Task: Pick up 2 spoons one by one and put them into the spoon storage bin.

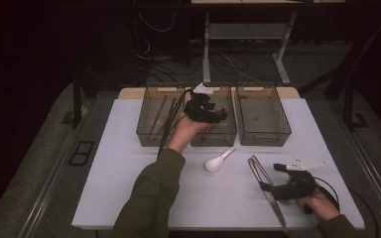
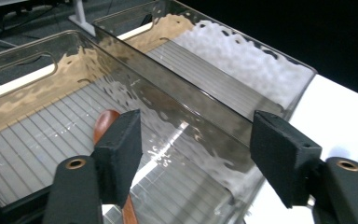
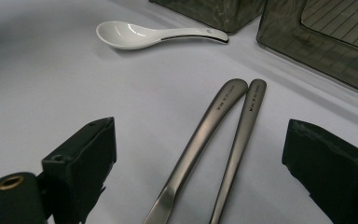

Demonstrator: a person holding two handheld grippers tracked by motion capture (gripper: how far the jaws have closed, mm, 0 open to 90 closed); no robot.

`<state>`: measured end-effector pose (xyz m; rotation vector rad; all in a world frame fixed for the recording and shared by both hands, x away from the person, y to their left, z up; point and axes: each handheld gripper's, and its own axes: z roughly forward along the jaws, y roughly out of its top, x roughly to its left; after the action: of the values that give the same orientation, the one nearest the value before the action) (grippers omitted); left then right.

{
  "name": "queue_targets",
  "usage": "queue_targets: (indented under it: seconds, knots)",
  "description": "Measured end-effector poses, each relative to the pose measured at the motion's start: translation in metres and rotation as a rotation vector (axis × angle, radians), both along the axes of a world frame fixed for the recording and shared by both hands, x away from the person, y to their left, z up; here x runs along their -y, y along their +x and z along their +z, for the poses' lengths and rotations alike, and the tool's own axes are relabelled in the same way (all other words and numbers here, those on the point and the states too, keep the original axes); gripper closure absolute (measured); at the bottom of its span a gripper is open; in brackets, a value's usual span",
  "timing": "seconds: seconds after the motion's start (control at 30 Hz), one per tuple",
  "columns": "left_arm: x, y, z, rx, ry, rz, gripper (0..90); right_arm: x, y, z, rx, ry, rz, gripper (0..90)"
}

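The left gripper (image 1: 217,113) is hanging over the middle bin (image 1: 226,135) with its jaws spread and nothing between the pads; a wooden spoon (image 2: 106,122) is lying on the ribbed bin floor just below, likely dropped there as sorted. The right gripper (image 1: 269,184) is resting wide open on the white surface (image 1: 119,163), its jaws straddling two metal utensil handles (image 3: 223,121), apparently lining up the next pick. A white ceramic spoon (image 1: 219,159) is waiting on the surface just in front of the bins.
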<state>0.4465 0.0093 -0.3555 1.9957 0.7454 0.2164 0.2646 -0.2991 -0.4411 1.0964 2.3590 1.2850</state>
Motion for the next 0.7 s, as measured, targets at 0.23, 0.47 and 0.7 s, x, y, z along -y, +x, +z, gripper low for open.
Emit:
queue_targets:
  seconds: [0.23,0.47,0.7]
  knots:
    - [-0.005,-0.020,-0.001,0.008,0.019,-0.021,24.9,0.000,0.000,0.000,0.003,-0.001,-0.001,9.8]
    - [-0.013,-0.039,-0.006,0.010,0.045,-0.045,22.2,0.001,0.000,0.000,0.004,0.001,-0.002,9.8]
    - [-0.024,-0.058,-0.016,0.013,0.045,-0.056,20.8,0.000,0.000,0.000,0.003,-0.003,-0.003,9.8]
